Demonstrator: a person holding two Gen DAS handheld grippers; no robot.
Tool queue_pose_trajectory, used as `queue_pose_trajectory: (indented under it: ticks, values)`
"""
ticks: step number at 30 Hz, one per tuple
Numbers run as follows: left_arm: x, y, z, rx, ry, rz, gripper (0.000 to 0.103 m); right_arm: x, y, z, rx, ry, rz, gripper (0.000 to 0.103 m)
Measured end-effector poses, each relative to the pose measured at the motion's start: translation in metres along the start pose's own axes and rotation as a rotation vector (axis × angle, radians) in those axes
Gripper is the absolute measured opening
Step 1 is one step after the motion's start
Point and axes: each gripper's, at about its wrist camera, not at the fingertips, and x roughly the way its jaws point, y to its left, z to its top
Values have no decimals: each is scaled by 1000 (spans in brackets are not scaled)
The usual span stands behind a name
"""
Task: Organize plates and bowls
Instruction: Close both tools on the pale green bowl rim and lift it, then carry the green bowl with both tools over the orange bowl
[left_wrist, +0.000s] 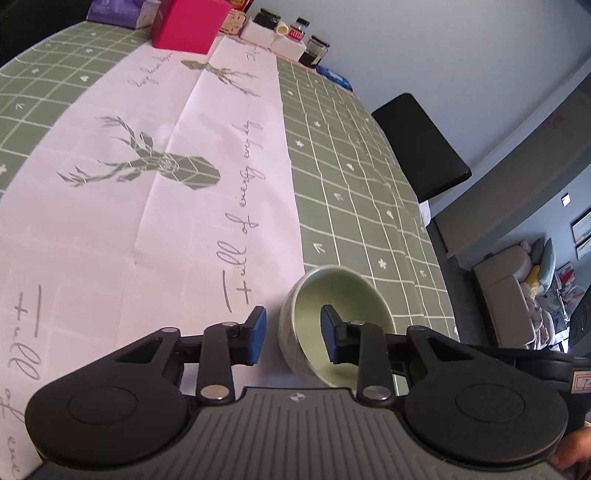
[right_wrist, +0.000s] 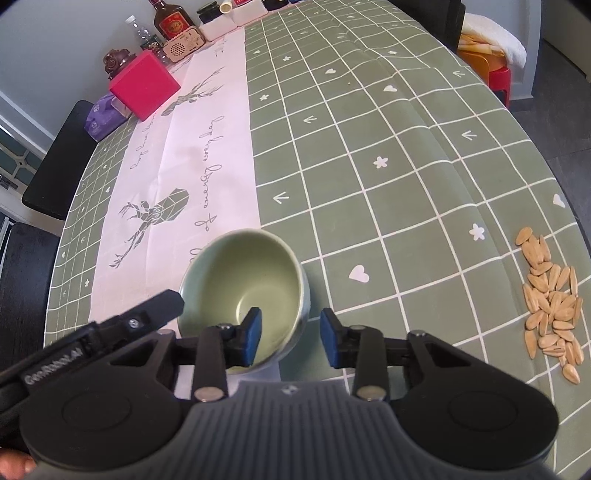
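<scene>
A pale green bowl (left_wrist: 343, 295) stands on the tablecloth near the table's front edge; it also shows in the right wrist view (right_wrist: 255, 266). My left gripper (left_wrist: 293, 334) is open and straddles the bowl's left wall, one blue pad outside, the other pad inside. My right gripper (right_wrist: 290, 338) is open and straddles the bowl's right wall, left pad inside, right pad outside. Whether the pads touch the wall cannot be told. The left gripper's body shows at the left of the right wrist view (right_wrist: 110, 328). No plates are in view.
A pile of sunflower seeds (right_wrist: 552, 302) lies right of the bowl near the table edge. A pink box (left_wrist: 188, 26), a purple tissue pack (right_wrist: 103, 118), jars (left_wrist: 295, 33) and bottles (right_wrist: 171, 18) stand at the far end. A black chair (left_wrist: 421, 147) stands beside the table.
</scene>
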Motion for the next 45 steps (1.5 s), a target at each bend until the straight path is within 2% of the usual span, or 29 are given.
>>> queue_pose_trajectory:
  ticks: [3, 6, 8, 16, 20, 25, 38, 45]
  values:
    - [7, -3, -2, 12, 14, 6, 22, 5, -3, 0, 10, 13, 4, 24]
    - [11, -7, -2, 36, 10, 37, 16, 7, -5, 0, 16, 20, 13, 17]
    - [14, -8, -2, 48, 17, 54, 12, 8, -4, 0, 12, 21, 15, 15]
    - [17, -22, -2, 122, 28, 121, 11, 7, 0, -2, -14, 8, -3, 13]
    - [9, -25, 0, 131, 7, 113, 11, 4, -1, -2, -7, -2, 3, 12]
    - [-7, -36, 3, 153, 0, 138, 11, -9, 7, -2, -24, -11, 10, 11]
    - [-79, -66, -7, 151, -47, 136, 11, -81, 29, -22, -78, -49, 36, 11]
    - [-122, -89, -33, 158, -61, 127, 11, -130, 31, -48, -115, -63, 30, 11]
